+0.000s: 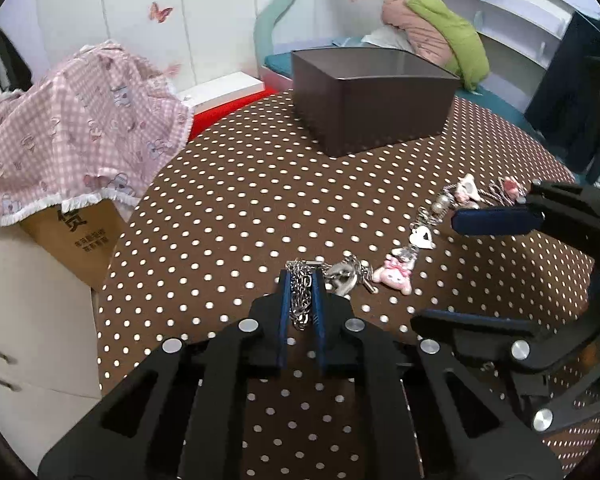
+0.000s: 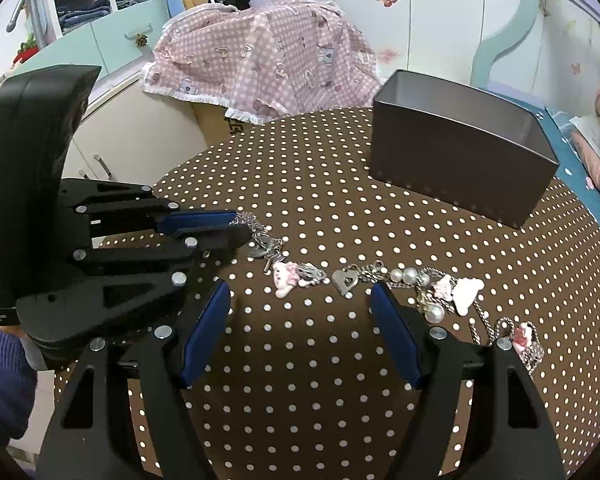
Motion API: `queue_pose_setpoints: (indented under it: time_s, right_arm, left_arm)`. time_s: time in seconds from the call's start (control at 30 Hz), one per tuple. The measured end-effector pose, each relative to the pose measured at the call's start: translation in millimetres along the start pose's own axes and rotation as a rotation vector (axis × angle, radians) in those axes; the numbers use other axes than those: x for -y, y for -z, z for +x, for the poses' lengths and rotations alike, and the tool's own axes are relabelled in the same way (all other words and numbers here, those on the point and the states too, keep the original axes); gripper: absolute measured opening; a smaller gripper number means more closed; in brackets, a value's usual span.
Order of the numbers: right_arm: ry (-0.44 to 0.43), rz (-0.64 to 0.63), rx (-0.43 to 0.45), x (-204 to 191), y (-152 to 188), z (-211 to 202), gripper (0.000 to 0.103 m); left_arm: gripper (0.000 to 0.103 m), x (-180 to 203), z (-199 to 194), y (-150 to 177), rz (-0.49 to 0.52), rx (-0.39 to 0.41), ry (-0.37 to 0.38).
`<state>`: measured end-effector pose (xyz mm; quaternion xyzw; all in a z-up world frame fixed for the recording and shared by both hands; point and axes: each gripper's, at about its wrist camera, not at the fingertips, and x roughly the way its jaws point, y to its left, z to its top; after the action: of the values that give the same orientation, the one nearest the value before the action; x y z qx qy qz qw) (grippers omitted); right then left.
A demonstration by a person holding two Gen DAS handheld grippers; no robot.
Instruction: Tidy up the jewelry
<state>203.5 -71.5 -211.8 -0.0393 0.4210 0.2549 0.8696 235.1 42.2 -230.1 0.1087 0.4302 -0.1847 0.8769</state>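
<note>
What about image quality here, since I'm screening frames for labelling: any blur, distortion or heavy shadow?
Left wrist view: strong fisheye bending, dark corners, the chain between the left gripper pads sharp. Right wrist view: same curvature, the table edge bowed, a soft shadow under the open right gripper, charms crisp, no glare.

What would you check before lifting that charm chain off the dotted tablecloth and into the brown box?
1. Left gripper closed on the chain: ok, links sit pinched between its blue pads.
2. Right gripper clear of the jewelry: ok, jaws open with only cloth between them, though one finger stands close to the pearls.
3. Whole chain free to rise: cannot tell; the charms lie strung out across the tablecloth and may be tangled.
4. Brown box open on top: ok.
5. Box empty: cannot tell, its floor is hidden.
6. Path to the box: ok, nothing lies between.
</note>
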Motion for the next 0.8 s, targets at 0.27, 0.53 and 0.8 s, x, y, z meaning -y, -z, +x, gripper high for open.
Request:
queue_pose_setpoints:
  time_s: [0.27,0.53,0.8]
  right_arm:
    - [-0.016,-0.059,0.011,-14.4,-8.6,14.7,0.062]
    - [0.041,-0.106,-0.021,-17.7,-12.6,28.0,0.043]
    - [0.075,-0.130,-0.018,-16.4,-11.7,27.9,0.029]
  left_arm:
    - [0.009,-37.1,-42.5,-1.6,-0.120,0.095,-0.003]
    - [0.009,-48.3,-64.5,-9.3,-0.157,0.142,0.080]
    - [0.009,-42.3,-72.7,-22.9,-0.147,0.169,0.108]
